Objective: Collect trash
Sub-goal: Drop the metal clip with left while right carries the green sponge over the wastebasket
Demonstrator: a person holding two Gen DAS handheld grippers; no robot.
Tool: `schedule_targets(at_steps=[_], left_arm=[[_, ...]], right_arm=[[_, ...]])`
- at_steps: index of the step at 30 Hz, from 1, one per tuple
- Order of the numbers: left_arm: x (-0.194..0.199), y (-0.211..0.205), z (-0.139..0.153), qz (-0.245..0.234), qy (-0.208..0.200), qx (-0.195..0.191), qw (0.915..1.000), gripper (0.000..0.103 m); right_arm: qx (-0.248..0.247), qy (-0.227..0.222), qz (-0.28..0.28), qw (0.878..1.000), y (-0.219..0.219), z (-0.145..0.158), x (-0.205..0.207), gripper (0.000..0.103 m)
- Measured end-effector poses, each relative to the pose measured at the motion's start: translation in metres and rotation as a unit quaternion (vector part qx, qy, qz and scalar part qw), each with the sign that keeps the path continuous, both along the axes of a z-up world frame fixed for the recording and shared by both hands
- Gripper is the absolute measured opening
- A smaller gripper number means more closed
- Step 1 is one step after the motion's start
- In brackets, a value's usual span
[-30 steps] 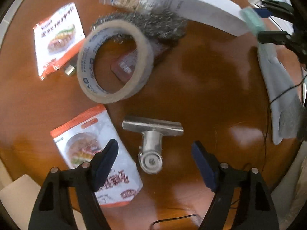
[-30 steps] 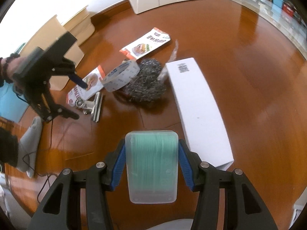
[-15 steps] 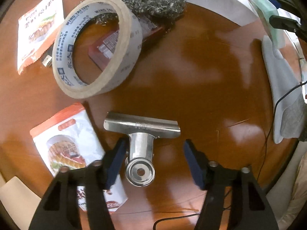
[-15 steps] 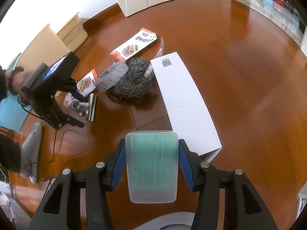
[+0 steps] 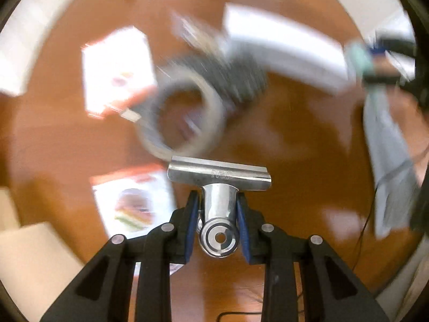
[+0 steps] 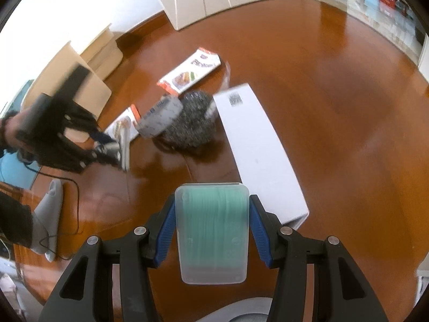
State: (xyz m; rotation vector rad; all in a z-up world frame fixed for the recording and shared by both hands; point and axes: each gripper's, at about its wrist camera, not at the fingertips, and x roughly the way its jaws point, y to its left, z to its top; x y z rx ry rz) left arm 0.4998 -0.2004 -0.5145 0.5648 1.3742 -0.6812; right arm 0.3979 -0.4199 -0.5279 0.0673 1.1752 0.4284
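A: What does the left wrist view show?
B: The left tool [image 5: 217, 209] closing on a steel bulldog clip [image 5: 218, 187], lifted above the floor [image 5: 295, 139].
A: And the right view?
B: The right tool [image 6: 211, 228] gripping a green-filled plastic case [image 6: 211, 230], plus a sharp steel scourer [image 6: 194, 131] beside the white box [image 6: 257, 147].

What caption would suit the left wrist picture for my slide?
Left gripper closing its jaws around a shiny metal clip, above a blurred wooden floor strewn with a tape roll and snack packets.
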Motion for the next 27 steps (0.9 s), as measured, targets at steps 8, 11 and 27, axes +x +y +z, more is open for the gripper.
schedule_targets(at_steps=[8,11,27], left_arm=[[0.027,0.122,0.168,0.265,-0.175,0.012,0.9481,0.026],[0.038,0.191,0.198,0.341,-0.202,0.04,0.9171,0.026],[0.016,0.309,0.166,0.454,-0.232,0.086,0.8561,0.028]], right_arm=[[-0.01,-0.055,0.036,0.998,0.045,0.092,0.025,0.055],[-0.012,-0.084,0.06,0.995,0.073,0.143,0.029,0.055],[-0.062,-0.116,0.188,0.973,0.196,0.295,0.017,0.055]])
